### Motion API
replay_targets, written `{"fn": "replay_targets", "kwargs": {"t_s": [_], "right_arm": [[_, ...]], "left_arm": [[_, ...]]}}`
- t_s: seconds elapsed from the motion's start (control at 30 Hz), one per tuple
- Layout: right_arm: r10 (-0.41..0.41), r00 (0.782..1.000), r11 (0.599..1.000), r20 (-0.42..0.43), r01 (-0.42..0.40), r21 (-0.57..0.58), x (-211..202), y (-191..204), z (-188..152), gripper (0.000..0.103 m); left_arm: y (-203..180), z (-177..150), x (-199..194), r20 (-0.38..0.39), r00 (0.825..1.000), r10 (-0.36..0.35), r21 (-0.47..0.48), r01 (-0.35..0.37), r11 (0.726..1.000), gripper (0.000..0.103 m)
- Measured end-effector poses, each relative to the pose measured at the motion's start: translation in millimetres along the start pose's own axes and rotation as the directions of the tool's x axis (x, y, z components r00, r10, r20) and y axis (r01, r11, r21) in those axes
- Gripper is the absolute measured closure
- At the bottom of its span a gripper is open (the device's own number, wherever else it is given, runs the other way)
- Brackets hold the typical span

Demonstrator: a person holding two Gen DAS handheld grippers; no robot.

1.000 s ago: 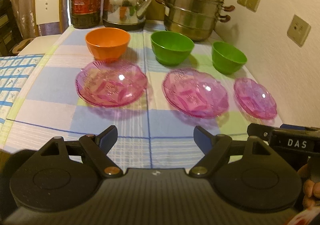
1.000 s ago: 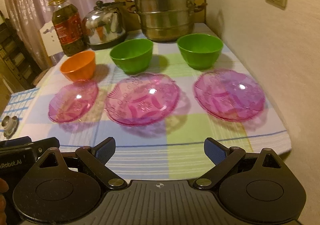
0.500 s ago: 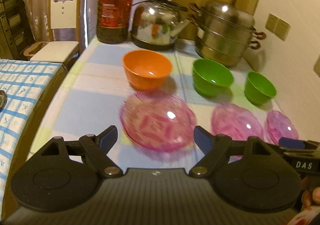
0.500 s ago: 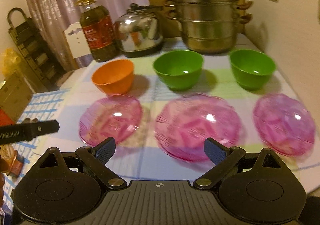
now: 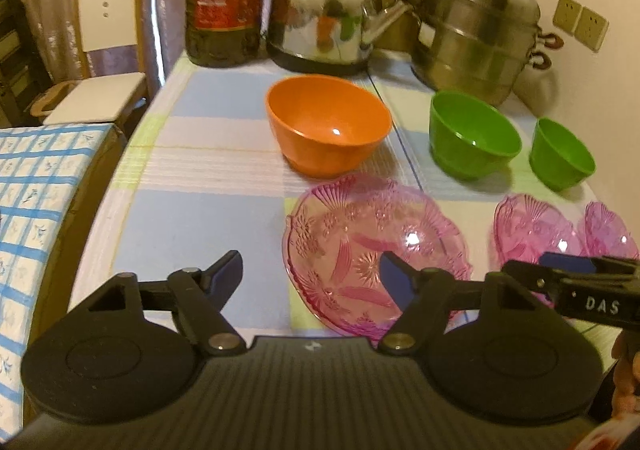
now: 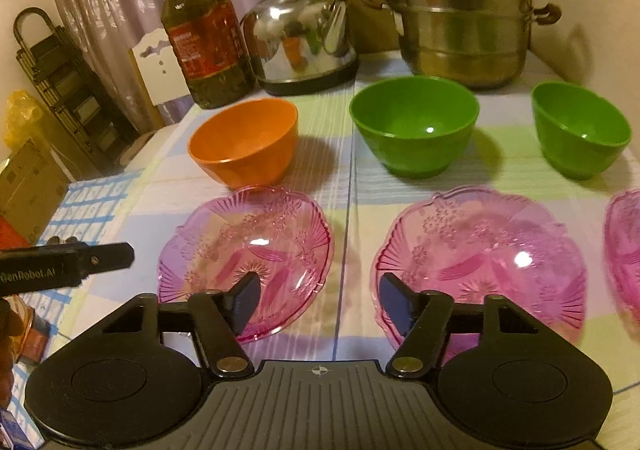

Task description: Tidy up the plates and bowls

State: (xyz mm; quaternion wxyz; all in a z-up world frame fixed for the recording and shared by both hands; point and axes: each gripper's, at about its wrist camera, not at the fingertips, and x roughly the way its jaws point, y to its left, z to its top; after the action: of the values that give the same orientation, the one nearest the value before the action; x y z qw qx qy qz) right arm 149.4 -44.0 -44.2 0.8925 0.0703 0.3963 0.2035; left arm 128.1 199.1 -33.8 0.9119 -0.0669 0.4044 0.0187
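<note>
Only rightward: rack (image 6: 60, 90); leftward: chair seat (image 5: 96, 98)

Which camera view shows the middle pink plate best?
The right wrist view: the middle pink plate lies large there, nearly whole, only its near edge behind the gripper finger. In the left wrist view it is small, near the frame's right side, partly hidden by the other gripper.
</note>
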Motion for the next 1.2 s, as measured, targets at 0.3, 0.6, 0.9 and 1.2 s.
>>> {"fn": "replay_targets", "kwargs": {"t_s": [0.3, 0.6, 0.9, 1.2], "right_arm": [[0.002, 1.0, 1.0, -0.016, -0.002, -0.012, 36, 4, 0, 0.061], [-0.024, 0.999, 0.999, -0.049, 0.022, -0.031, 58, 9, -1, 0.069], [-0.041, 0.997, 0.999, -0.064, 0.04, -0.02, 69, 6, 2, 0.08], [-0.059, 0.996, 0.998, -0.068, 0.058, -0.017, 73, 4, 2, 0.091]], "left_arm": [[8, -5, 36, -0.029, 0.999, -0.023, 0.006, 0.023, 1.0, 0.044], [13, -6, 54, -0.044, 0.999, -0.028, 0.007, 0.028, 1.0, 0.064], [15, -4, 63, -0.05, 0.998, -0.031, 0.006, 0.031, 0.999, 0.08], [17, -6, 65, -0.066, 0.998, -0.008, 0.004, 0.009, 1.0, 0.092]]}}
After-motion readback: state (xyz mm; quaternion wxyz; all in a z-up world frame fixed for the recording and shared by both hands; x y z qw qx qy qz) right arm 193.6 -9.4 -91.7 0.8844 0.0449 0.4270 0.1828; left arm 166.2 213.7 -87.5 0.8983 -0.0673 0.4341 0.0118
